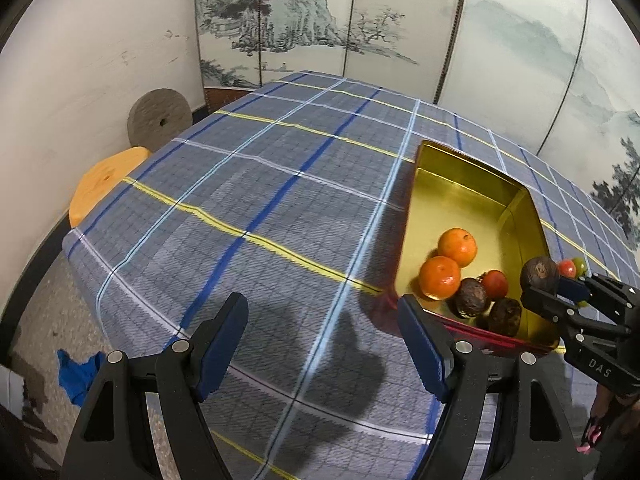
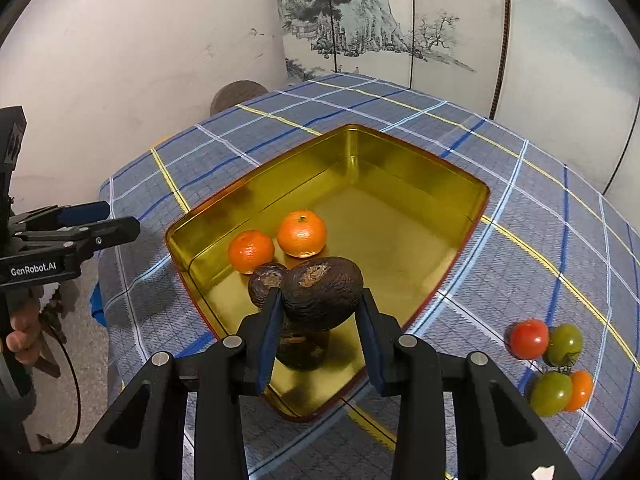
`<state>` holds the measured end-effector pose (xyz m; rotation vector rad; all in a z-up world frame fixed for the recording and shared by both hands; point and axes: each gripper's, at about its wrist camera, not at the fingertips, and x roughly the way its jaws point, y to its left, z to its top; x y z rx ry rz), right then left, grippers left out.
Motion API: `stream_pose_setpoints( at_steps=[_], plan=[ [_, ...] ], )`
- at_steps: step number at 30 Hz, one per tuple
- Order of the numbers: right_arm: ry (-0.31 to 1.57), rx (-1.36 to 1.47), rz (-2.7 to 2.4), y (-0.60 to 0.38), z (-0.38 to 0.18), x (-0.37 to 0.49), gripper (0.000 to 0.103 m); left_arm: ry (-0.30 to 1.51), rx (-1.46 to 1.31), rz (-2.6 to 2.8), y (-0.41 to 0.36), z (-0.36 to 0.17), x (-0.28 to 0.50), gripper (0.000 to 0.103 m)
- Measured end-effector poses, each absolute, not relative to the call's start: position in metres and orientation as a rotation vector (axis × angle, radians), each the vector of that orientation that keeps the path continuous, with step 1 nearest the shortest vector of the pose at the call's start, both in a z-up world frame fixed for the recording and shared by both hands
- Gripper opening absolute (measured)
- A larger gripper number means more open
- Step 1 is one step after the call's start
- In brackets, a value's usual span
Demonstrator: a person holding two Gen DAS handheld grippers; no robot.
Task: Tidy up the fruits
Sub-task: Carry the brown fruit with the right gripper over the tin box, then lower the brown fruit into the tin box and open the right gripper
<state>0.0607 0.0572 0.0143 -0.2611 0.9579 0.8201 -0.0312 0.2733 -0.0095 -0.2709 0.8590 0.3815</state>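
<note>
In the right wrist view my right gripper [image 2: 320,299] is shut on a dark brown wrinkled fruit [image 2: 322,292], held just above the near corner of a gold tin [image 2: 440,162]. Inside the tin lie two oranges [image 2: 301,233] [image 2: 251,251] and two more dark fruits [image 2: 266,282] [image 2: 302,350]. The left wrist view also shows a red tomato [image 1: 495,283] in the tin [image 1: 460,168]. My left gripper [image 1: 324,340] stands open over bare cloth left of the tin, with nothing between its fingers. Several tomatoes [image 2: 528,338], red, green and orange, sit on the cloth right of the tin.
A blue checked cloth [image 1: 260,200] covers the table. Beyond its left edge stand a grey stone disc [image 1: 160,120] and an orange wooden stool [image 1: 106,184]. A blue rag [image 1: 78,376] lies on the floor. A painted folding screen [image 1: 320,20] closes off the back.
</note>
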Motion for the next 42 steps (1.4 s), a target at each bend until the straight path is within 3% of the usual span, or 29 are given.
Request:
stream_pose_setpoints(
  at_steps=[17, 42],
  plan=[
    [0.993, -0.268, 0.832, 0.065, 0.000, 0.060, 0.035, 0.868, -0.260, 0.399, 0.276, -0.012, -0.035, 0.077],
    [0.937, -0.207, 0.814, 0.044, 0.021, 0.060, 0.037, 0.868, -0.235, 0.350, 0.256, -0.008, -0.028, 0.077]
  ],
)
